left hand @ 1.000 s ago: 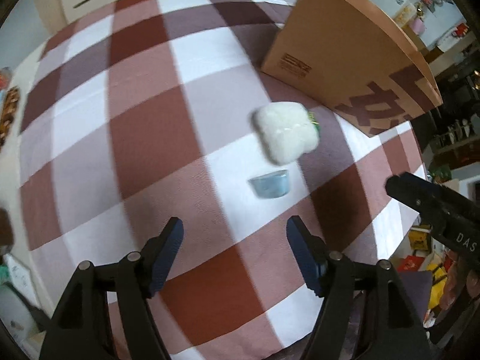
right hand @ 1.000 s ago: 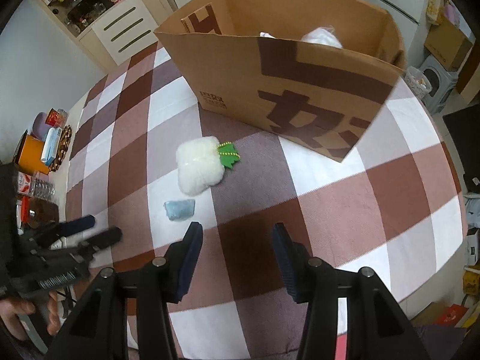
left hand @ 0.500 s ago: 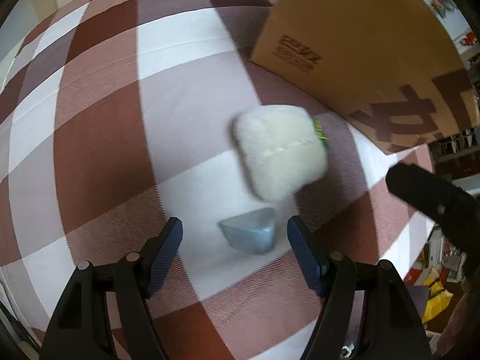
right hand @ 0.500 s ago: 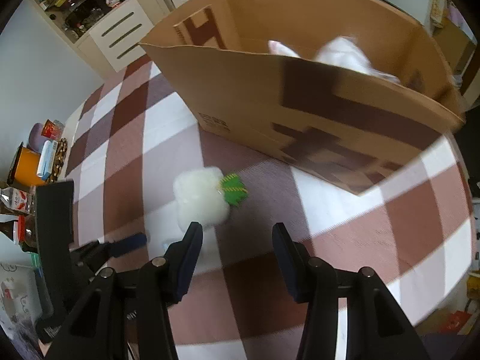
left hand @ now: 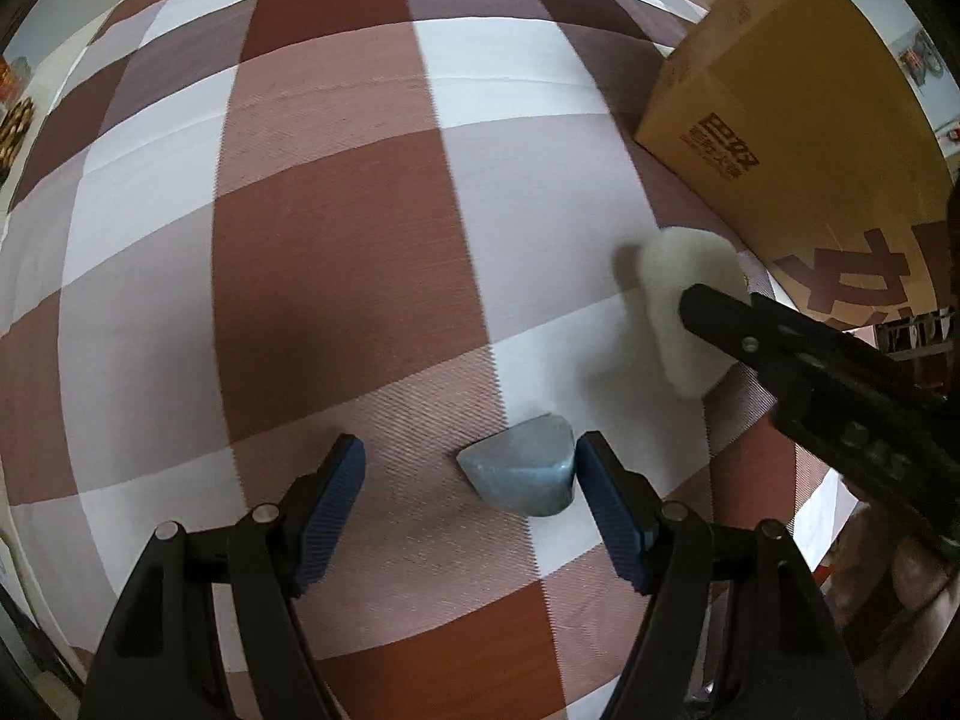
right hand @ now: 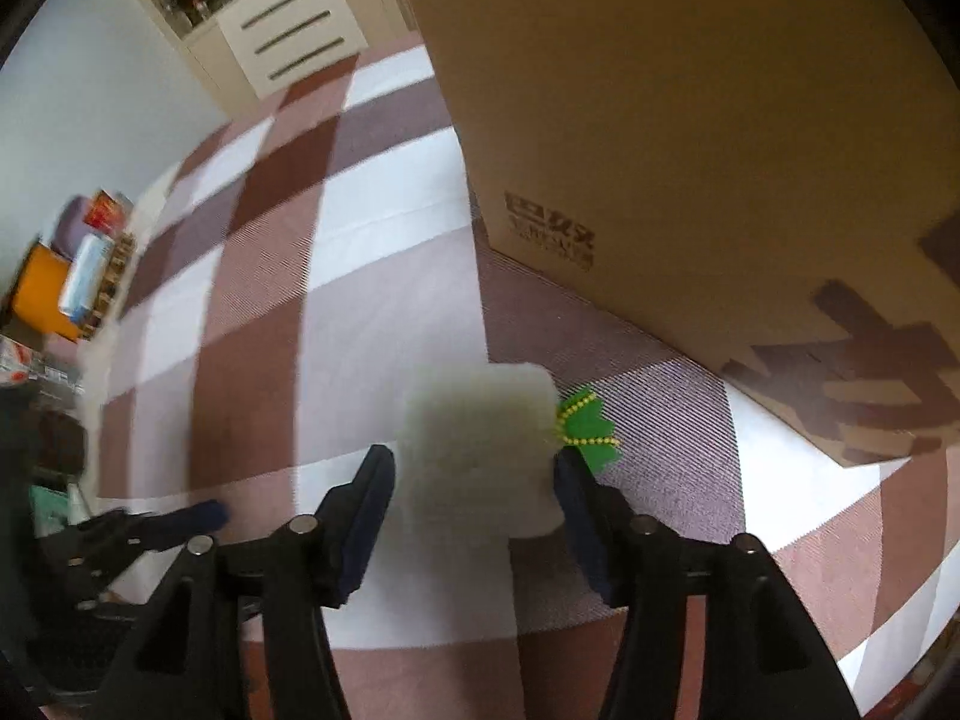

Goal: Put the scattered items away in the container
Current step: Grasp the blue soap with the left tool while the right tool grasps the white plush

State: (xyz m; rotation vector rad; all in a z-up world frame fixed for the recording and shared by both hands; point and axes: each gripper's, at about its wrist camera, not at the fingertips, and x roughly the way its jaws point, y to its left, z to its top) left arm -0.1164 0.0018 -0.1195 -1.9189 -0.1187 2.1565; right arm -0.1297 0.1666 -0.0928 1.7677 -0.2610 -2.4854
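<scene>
A small blue-grey wedge [left hand: 519, 468] lies on the checked tablecloth [left hand: 330, 240], between the fingers of my left gripper [left hand: 468, 462]. That gripper is open, and the wedge sits close to its right pad. A white fluffy item [right hand: 480, 444] with a green beaded tag [right hand: 585, 429] lies between the fingers of my right gripper [right hand: 474, 474]. Its jaws are opening and the pads do not press on the fluff. In the left wrist view, the right gripper's finger [left hand: 780, 348] reaches over the fluffy item [left hand: 672, 288]. The cardboard box [right hand: 690, 150] stands just behind.
The box [left hand: 798, 90] fills the far right of the table. A cream drawer cabinet [right hand: 288, 30] stands beyond the table. An orange container [right hand: 42, 294] and packets crowd the left side. The left gripper's finger [right hand: 204, 513] lies close to my right gripper.
Both grippers came down toward the cloth. The left one now straddles the blue wedge. The right one moved left over the fluffy item, and its jaws stand wider.
</scene>
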